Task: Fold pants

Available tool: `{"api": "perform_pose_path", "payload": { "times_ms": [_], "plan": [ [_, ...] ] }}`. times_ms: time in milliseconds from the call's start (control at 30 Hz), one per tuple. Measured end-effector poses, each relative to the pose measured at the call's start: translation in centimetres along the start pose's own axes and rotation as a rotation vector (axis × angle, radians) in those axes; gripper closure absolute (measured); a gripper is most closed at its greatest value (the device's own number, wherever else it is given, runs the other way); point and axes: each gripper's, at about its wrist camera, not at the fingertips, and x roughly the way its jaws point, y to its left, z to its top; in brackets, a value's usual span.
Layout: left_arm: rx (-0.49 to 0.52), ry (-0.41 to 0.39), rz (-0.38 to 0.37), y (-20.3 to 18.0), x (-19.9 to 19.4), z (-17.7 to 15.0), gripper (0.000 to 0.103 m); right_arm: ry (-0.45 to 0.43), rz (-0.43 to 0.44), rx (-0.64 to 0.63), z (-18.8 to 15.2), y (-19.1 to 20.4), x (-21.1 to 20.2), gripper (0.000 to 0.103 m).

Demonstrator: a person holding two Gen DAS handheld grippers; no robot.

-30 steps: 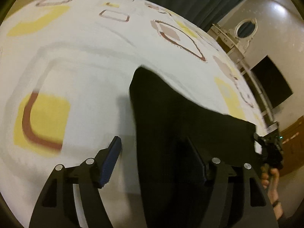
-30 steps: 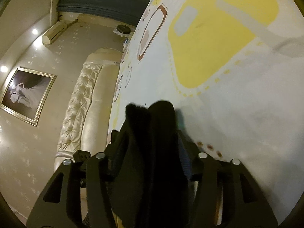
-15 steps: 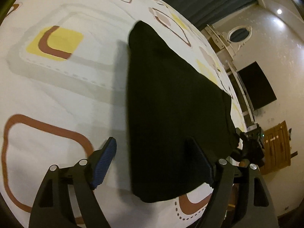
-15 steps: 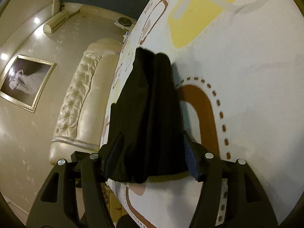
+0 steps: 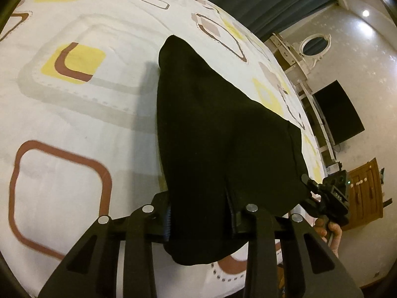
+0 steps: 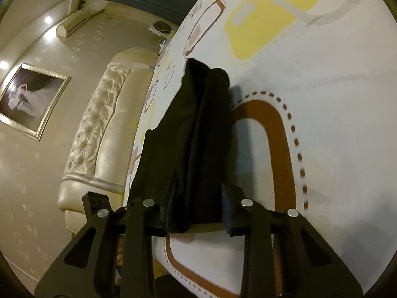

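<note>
Black pants (image 5: pixel 218 129) lie folded on the patterned bed sheet (image 5: pixel 74 114), stretching away from the near bed edge. My left gripper (image 5: pixel 199 219) is at their near end, its jaws closing, with bunched cloth filling the gap and touching both pads. In the right wrist view the pants (image 6: pixel 198 129) appear as a narrow dark strip. My right gripper (image 6: pixel 198 208) is also closing, its ribbed pads (image 6: pixel 225 206) against the cloth's near corner. The right gripper (image 5: pixel 330 196) and the hand holding it show at the pants' right corner in the left wrist view.
The bed sheet (image 6: pixel 322 99) carries yellow and brown shapes. A tufted cream headboard (image 6: pixel 99 129) and a framed picture (image 6: pixel 27 99) stand to the left. On the right are a dark screen (image 5: pixel 340 111), a white dresser mirror (image 5: pixel 315 47) and a wooden door (image 5: pixel 367 191).
Both grippers drew back toward the near bed edge, so more of the pants shows ahead. Their jaws went from wide to narrow around the pants' near end.
</note>
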Motion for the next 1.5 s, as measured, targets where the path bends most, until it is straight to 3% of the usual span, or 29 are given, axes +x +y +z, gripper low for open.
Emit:
{"api": "perform_pose_path", "payload": {
  "times_ms": [200, 367, 667, 733, 767, 933, 1300, 1400, 1500],
  "plan": [
    [0.002, 0.000, -0.022, 1.5, 0.8, -0.9, 0.068, 0.014, 0.029, 0.069, -1.4, -3.1, 0.1, 0.074],
    [0.014, -0.004, -0.024, 1.5, 1.0, -0.8, 0.065, 0.006, 0.033, 0.075, -1.4, -3.5, 0.4, 0.074],
    [0.033, -0.043, 0.010, 1.1, 0.3, -2.0, 0.047, -0.015, 0.047, 0.111, -1.7, -4.2, -0.1, 0.067],
    [0.044, -0.057, 0.050, 1.1, 0.1, -2.4, 0.027, -0.022, 0.056, 0.132, -1.8, -4.4, -0.5, 0.064],
    [0.051, -0.066, 0.071, 1.0, -0.2, -2.6, 0.026, -0.024, 0.053, 0.135, -1.8, -4.4, -0.7, 0.063],
    [0.063, -0.078, 0.125, 0.4, -0.9, -3.5, 0.023, -0.031, 0.028, 0.138, -2.7, -4.4, -2.1, 0.055],
    [0.177, -0.112, 0.292, -2.7, -2.6, -7.1, 0.022, -0.003, -0.049, 0.126, -6.0, -3.5, -4.2, 0.053],
    [0.199, -0.108, 0.346, -3.5, -2.6, -8.2, 0.022, 0.004, -0.080, 0.100, -7.1, -2.3, -4.6, 0.043],
    [0.187, -0.117, 0.379, -3.5, -3.3, -9.0, 0.022, 0.004, -0.126, 0.065, -8.1, -1.4, -4.9, 0.041]
  ]
}}
